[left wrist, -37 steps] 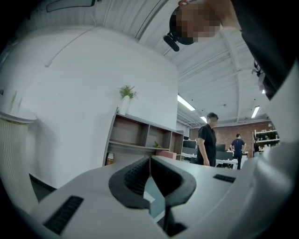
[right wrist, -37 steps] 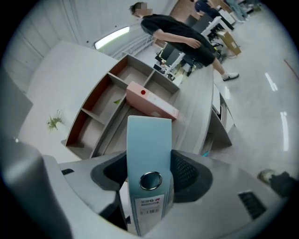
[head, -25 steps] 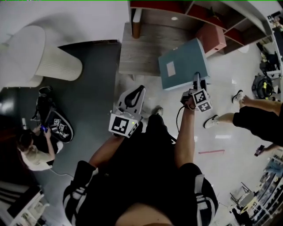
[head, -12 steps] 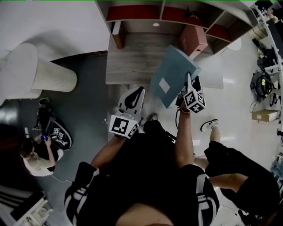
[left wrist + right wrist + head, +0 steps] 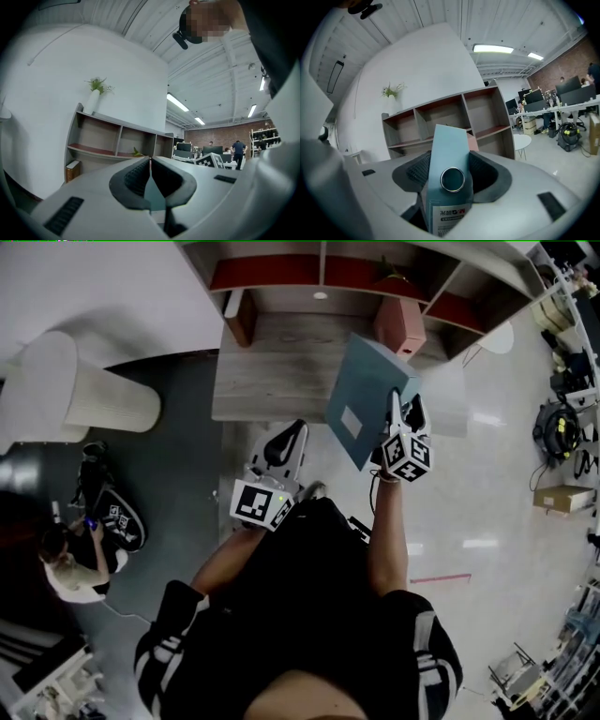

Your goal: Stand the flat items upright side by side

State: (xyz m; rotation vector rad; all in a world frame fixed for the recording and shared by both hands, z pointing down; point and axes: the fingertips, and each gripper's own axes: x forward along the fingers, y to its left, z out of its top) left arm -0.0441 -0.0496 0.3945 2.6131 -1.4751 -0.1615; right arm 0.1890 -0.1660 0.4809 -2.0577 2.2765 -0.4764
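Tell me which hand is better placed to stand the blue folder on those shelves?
Right. The right gripper clamps the blue folder in front of the shelves; the left gripper is shut, empty.

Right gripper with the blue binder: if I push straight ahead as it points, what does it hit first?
The blue binder in the right gripper would likely reach the pink folder standing in the shelf unit first; depth is unclear.

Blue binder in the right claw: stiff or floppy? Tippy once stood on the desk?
Probably stiff: the blue binder looks flat-faced though the right claw grips only its spine. Likely light for its size, since one claw carries it. The wide spine suggests it would stand on the desk, though a nudge might tip it.
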